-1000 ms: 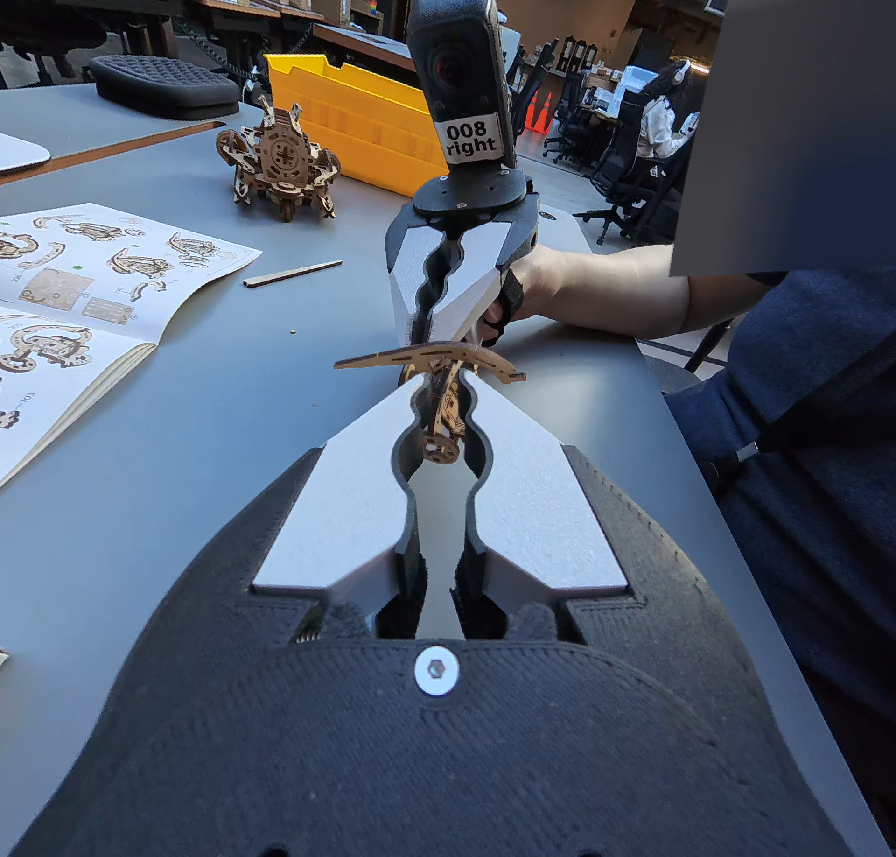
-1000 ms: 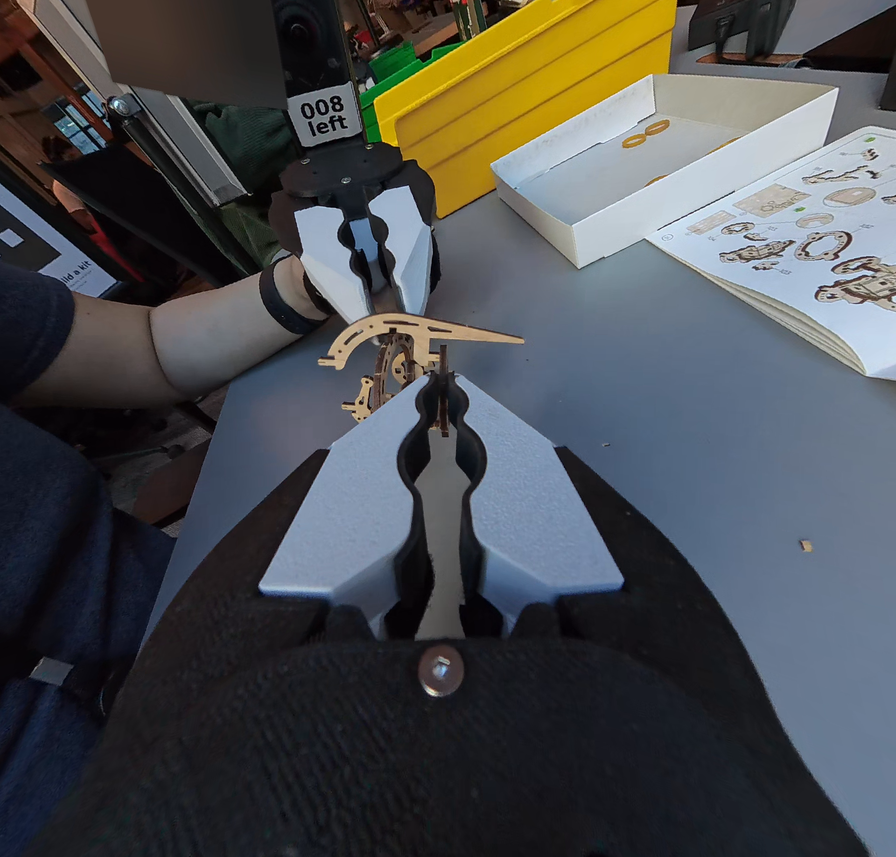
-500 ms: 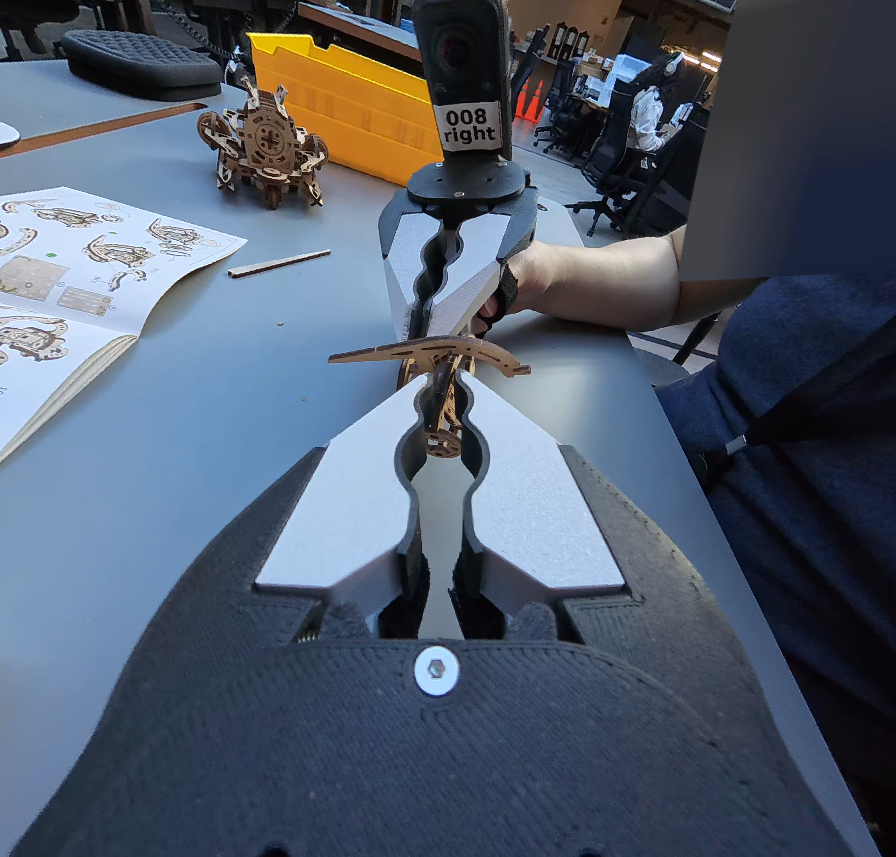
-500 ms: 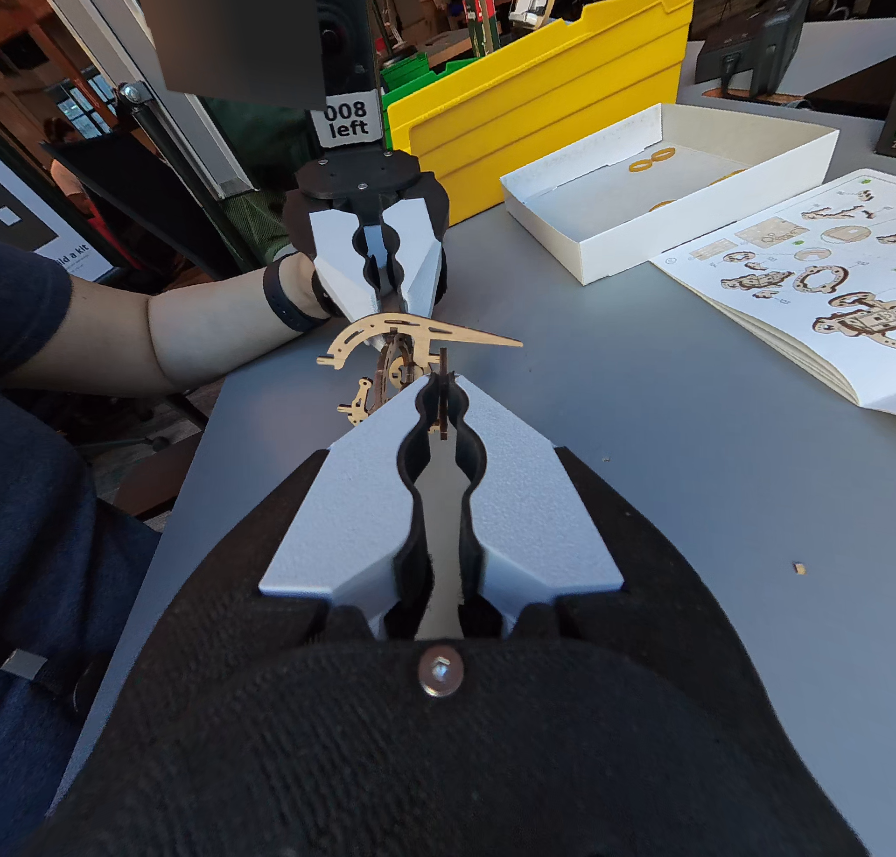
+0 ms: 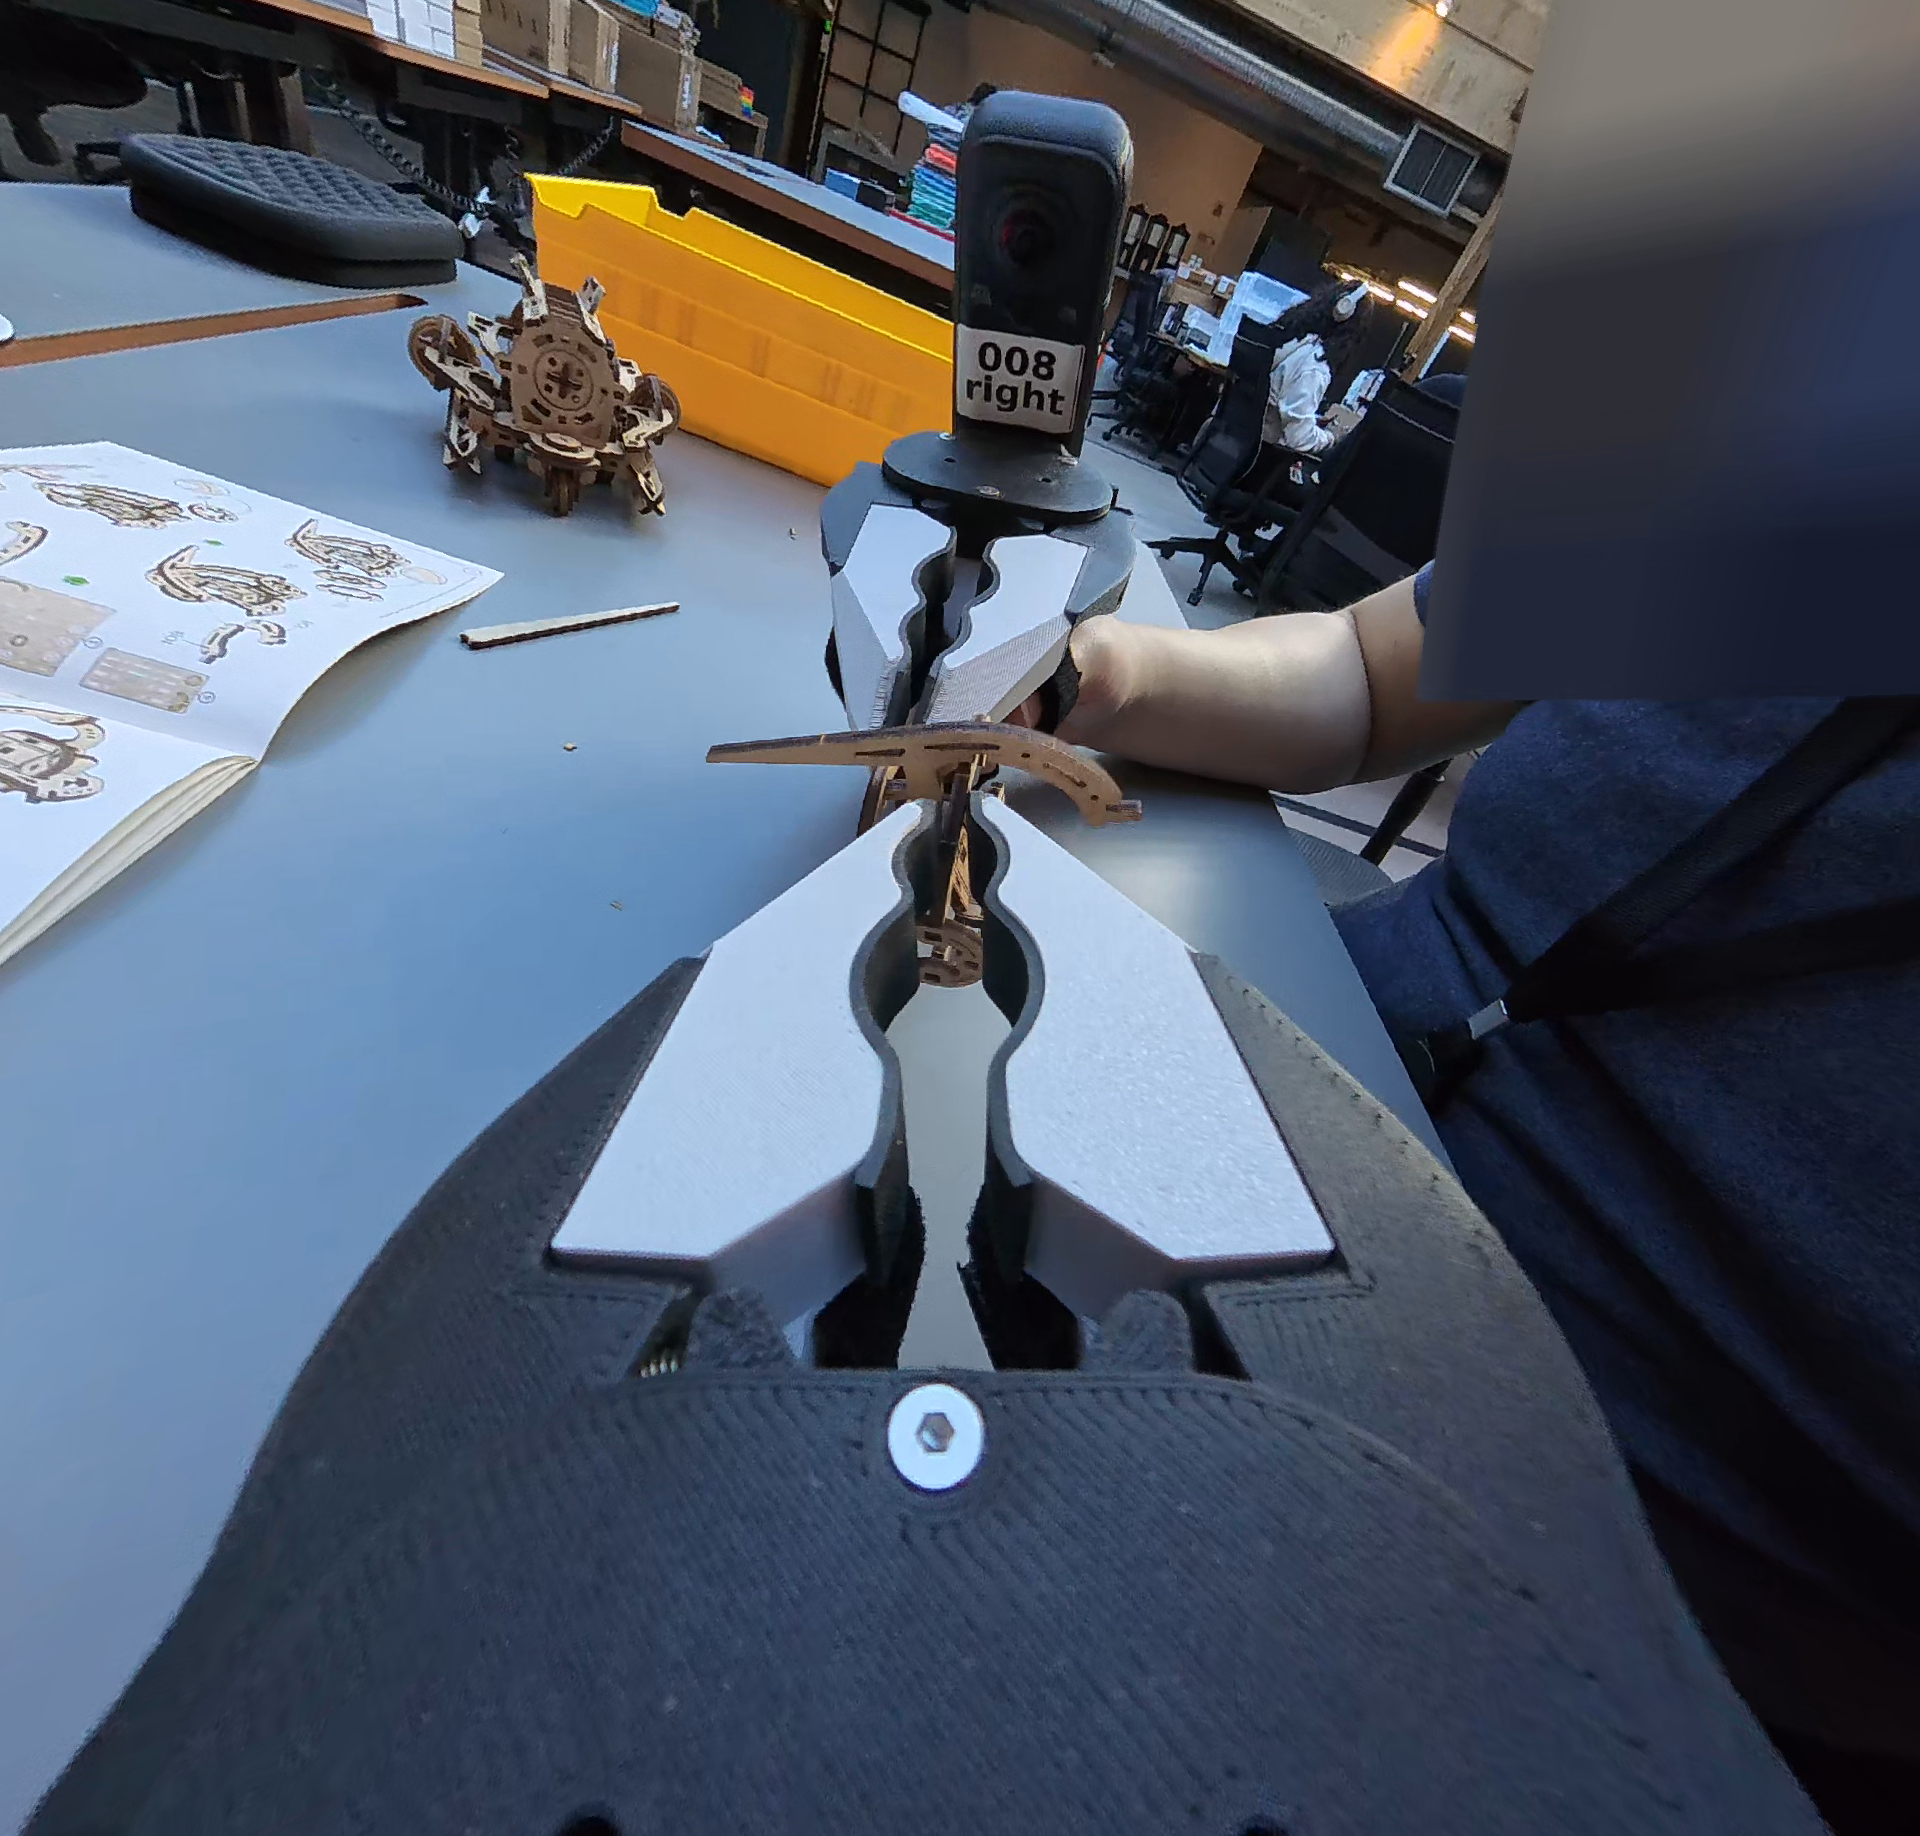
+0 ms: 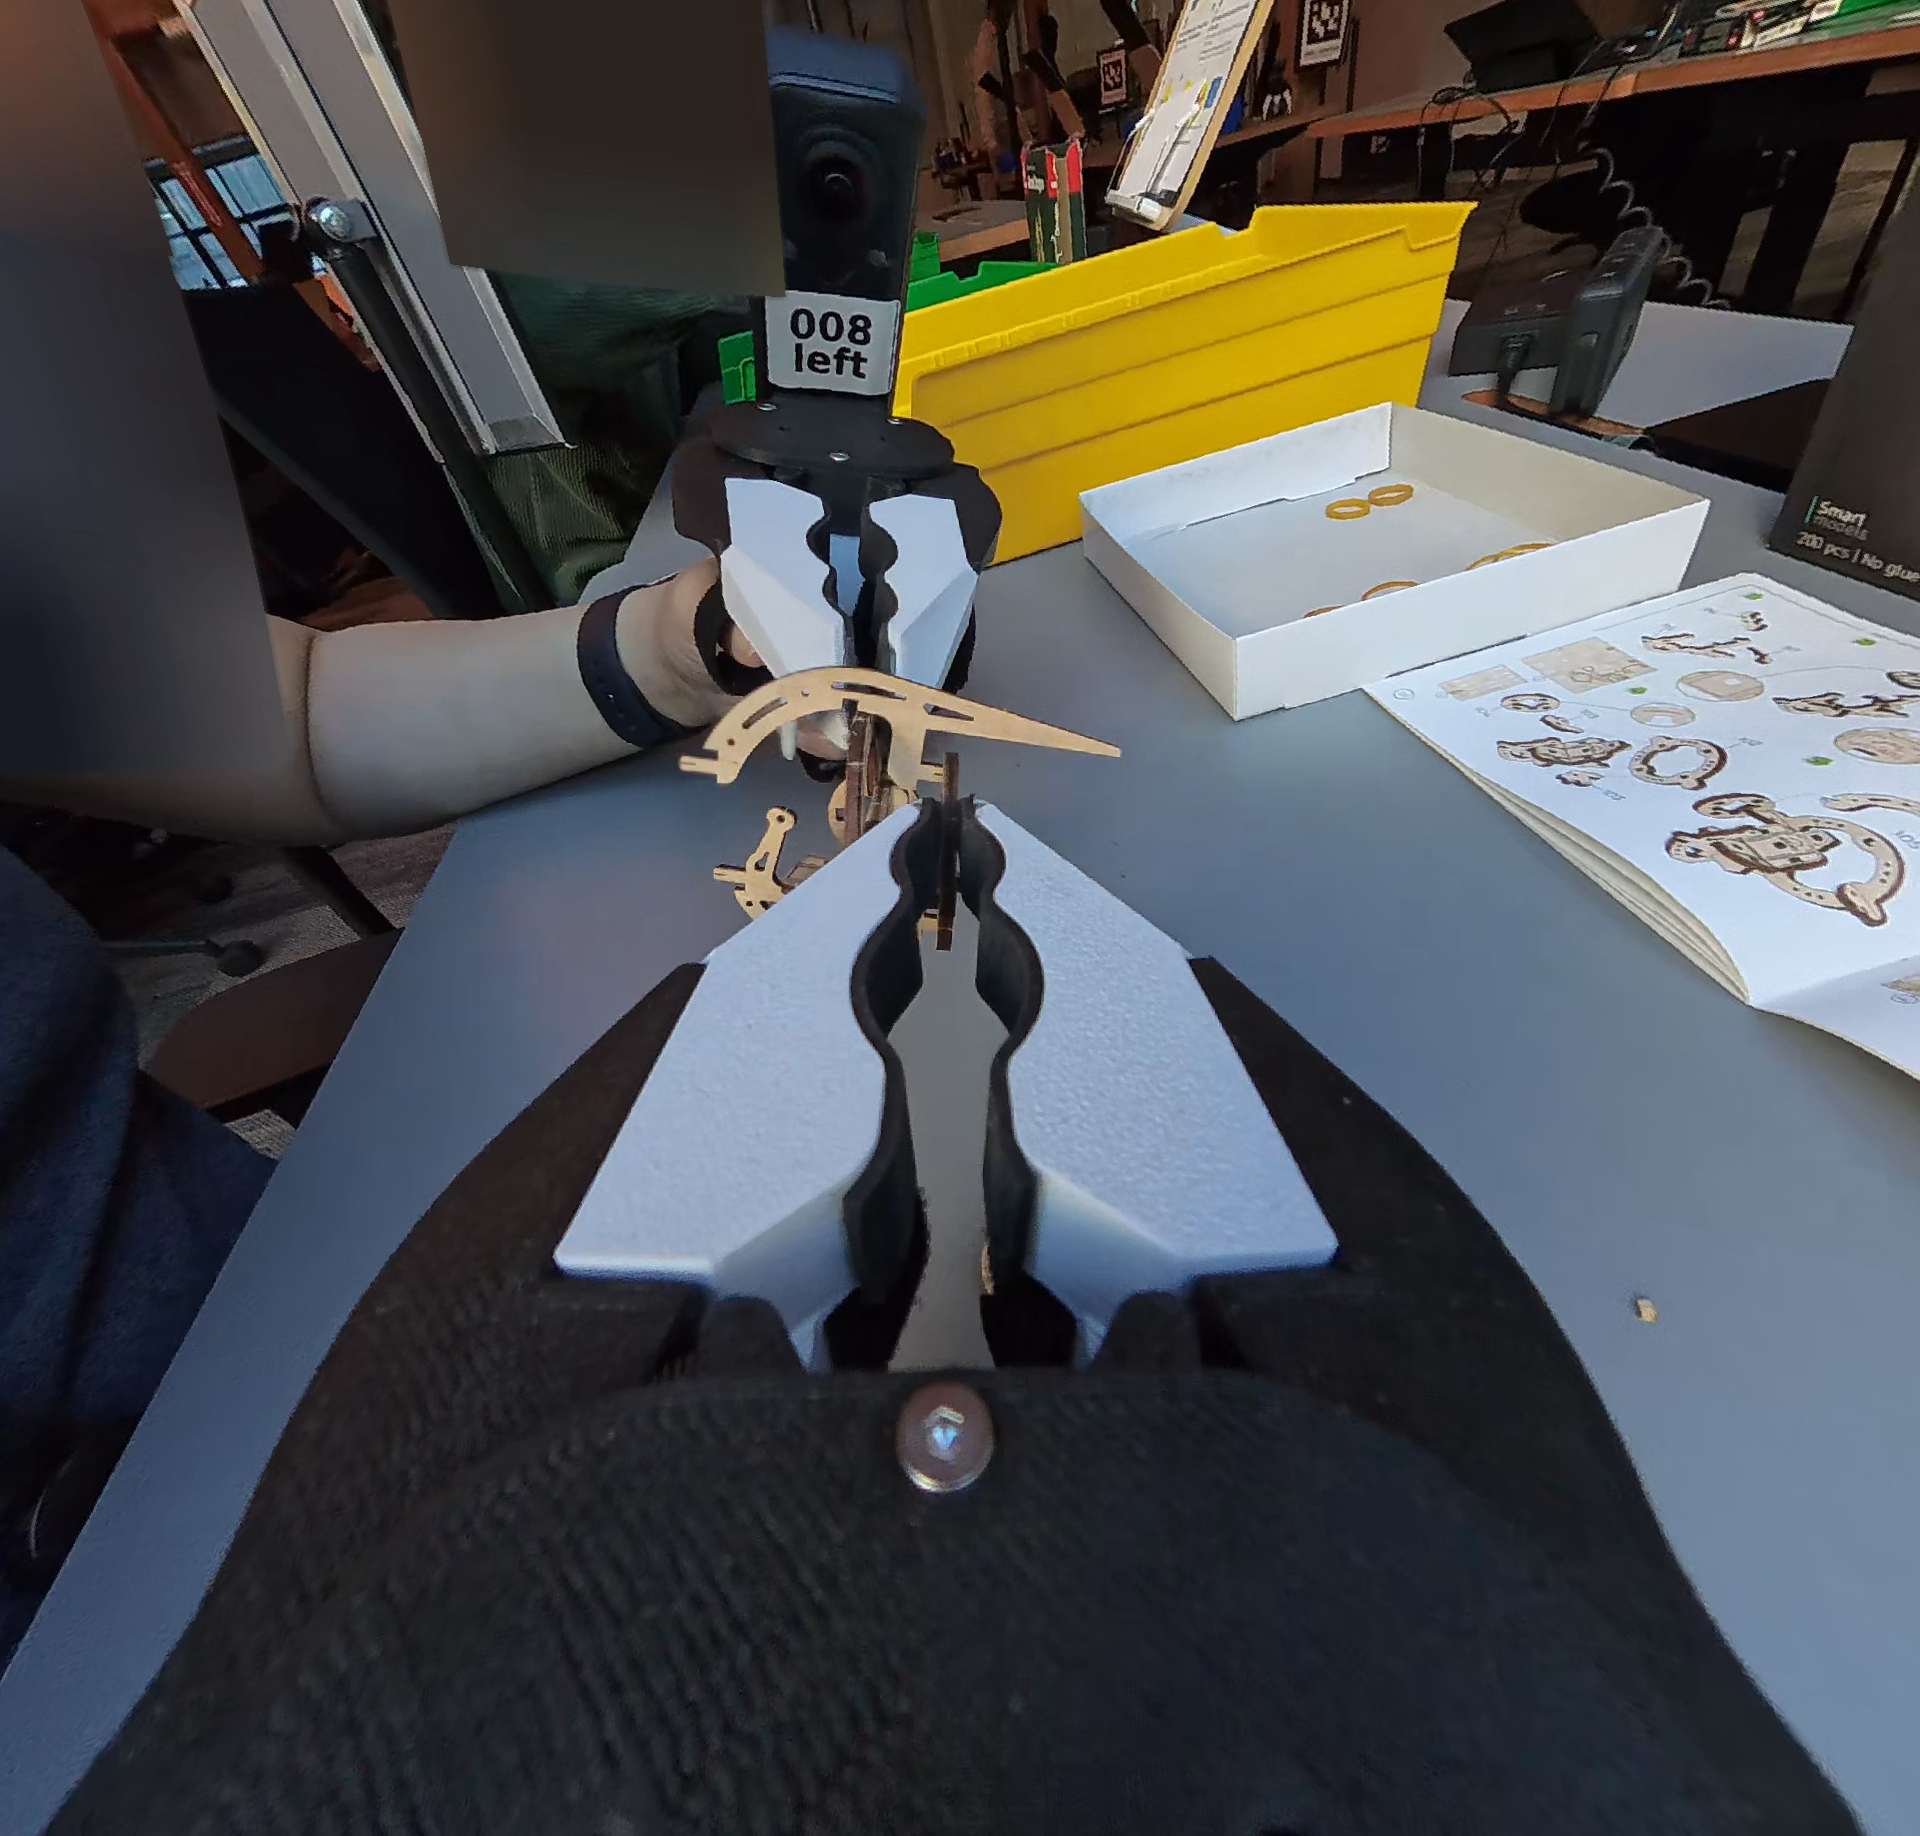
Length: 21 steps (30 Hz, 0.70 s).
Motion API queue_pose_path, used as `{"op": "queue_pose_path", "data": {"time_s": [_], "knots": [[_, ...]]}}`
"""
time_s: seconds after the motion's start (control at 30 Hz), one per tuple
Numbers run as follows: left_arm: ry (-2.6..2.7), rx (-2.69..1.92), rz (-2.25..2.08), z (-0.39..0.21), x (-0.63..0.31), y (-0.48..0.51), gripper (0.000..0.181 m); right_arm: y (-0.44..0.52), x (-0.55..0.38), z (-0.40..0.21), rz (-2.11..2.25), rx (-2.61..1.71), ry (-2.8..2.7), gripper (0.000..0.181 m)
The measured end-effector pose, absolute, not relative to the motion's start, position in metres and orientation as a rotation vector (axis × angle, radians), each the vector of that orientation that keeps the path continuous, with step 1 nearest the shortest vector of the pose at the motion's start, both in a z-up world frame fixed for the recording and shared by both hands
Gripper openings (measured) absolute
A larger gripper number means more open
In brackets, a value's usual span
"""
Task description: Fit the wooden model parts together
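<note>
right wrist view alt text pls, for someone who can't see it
Two grippers meet over a grey table, both shut on a small wooden model: the right gripper in the foreground, the left gripper facing it. A yellow bin, a white box and an open booklet lie to the right.

Pale tan wooden model part (image 6: 883,711), yellow bin (image 6: 1174,352), white box (image 6: 1455,633), grey table (image 6: 1403,1111), white-fingered black left claw (image 5: 943,815)

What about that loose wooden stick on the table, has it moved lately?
No. The stick still lies just off the corner of the booklet, as before.
</note>
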<state>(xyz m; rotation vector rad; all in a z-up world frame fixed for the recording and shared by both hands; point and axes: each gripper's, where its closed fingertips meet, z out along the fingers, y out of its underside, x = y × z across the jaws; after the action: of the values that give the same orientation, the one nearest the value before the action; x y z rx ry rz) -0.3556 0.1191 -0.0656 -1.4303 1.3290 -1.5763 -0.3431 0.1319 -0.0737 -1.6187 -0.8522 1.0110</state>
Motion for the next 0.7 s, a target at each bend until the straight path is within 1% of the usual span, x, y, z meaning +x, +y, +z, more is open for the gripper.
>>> {"op": "queue_pose_path", "data": {"time_s": [0.63, 0.67, 0.7], "knots": [[1.3, -1.426, -1.652, -0.0602, -0.3562, 0.1172, 0.001, 0.1318, -0.3446, -0.0741, 1.094, -1.618, -0.82, 0.002], [1.299, -1.437, -1.631, -0.0615, -0.3557, 0.1188, 0.001, 0.1347, -0.3435, -0.0756, 1.097, -1.63, -0.799, 0.004], [1.301, -1.439, -1.62, -0.0619, -0.3554, 0.1193, 0.001, 0.1387, -0.3415, -0.077, 1.088, -1.641, -0.776, 0.012]]}}
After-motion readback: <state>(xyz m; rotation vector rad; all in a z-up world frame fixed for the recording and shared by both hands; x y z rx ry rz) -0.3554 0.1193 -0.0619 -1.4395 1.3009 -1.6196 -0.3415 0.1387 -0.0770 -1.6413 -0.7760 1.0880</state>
